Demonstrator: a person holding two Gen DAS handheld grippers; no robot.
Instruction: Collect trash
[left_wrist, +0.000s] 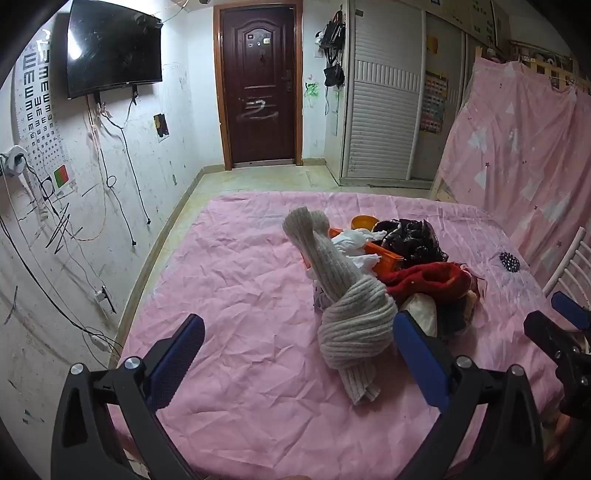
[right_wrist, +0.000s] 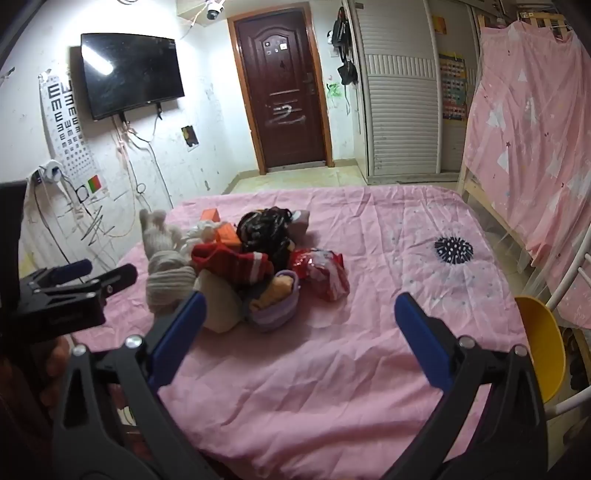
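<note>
Left gripper and right gripper both gaping wide, holding nothing. Trash pile lying mid pink wrinkled sheet: knotted beige knit scarf, crumpled red shiny wrapper, black crinkled plastic bag.

Hidden and cut-off parts of the pile

The orange tray lies mostly buried under white tissue and the black bag; the knotted beige scarf is partly screened by the left gripper; the yellow chair is cut off low.
</note>
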